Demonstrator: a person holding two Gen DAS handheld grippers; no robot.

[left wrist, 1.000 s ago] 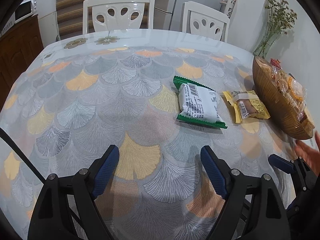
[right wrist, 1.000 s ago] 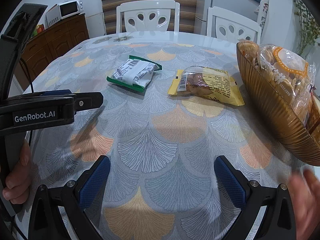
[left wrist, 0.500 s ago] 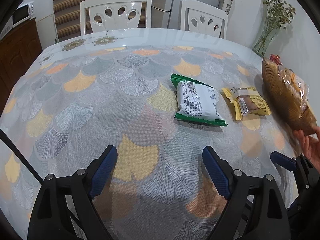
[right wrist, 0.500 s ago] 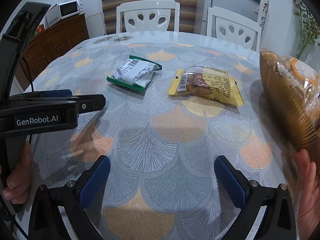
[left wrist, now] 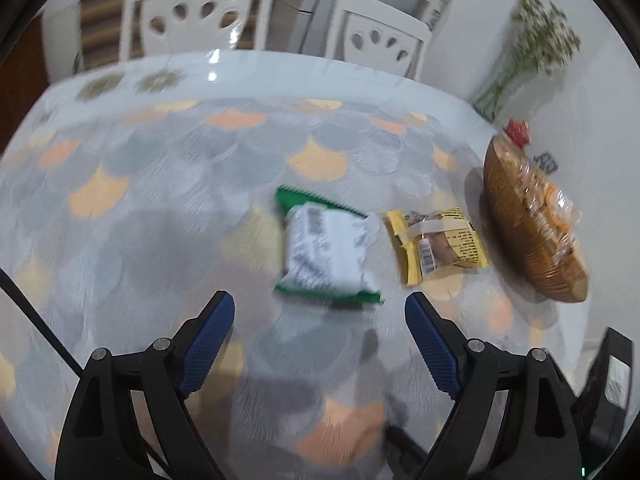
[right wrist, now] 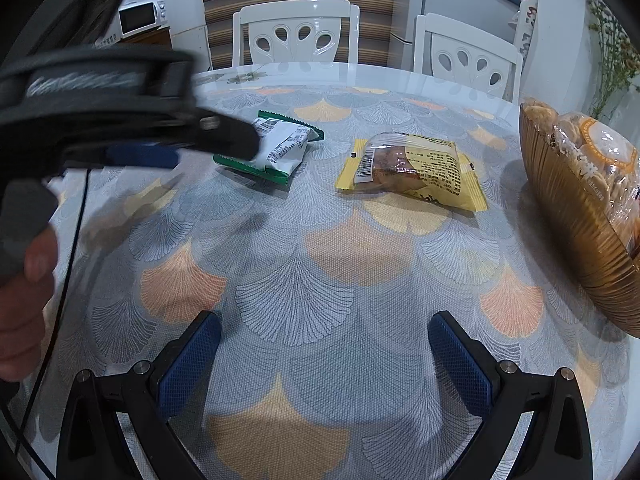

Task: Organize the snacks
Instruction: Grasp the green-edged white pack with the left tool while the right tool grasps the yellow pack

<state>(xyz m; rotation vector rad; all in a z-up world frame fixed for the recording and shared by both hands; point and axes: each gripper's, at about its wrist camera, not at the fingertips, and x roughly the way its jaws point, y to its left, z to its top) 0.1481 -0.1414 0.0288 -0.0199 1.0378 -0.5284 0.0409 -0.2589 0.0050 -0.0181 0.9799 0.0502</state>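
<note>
A green-and-white snack packet [left wrist: 326,254] [right wrist: 280,146] lies flat on the fan-patterned tablecloth. To its right lies a yellow snack packet [left wrist: 438,244] [right wrist: 412,170]. A brown ribbed basket [left wrist: 528,240] [right wrist: 576,216] full of wrapped snacks stands at the table's right side. My left gripper [left wrist: 320,320] is open, just short of the green packet, nothing between its blue pads. In the right wrist view its blurred black body [right wrist: 120,120] reaches toward that packet. My right gripper [right wrist: 324,340] stands open and empty over the near tablecloth.
Two white chairs [right wrist: 296,36] [right wrist: 468,60] stand behind the table. A vase of dried flowers [left wrist: 524,60] sits at the far right corner, a microwave [right wrist: 142,18] on a cabinet at the left. A hand [right wrist: 24,292] holds the left gripper's handle.
My left gripper has moved forward toward the green packet, which now sits just beyond its fingertips. The basket has gone from tilted, beside a hand, to resting farther right. My right gripper has stayed put.
</note>
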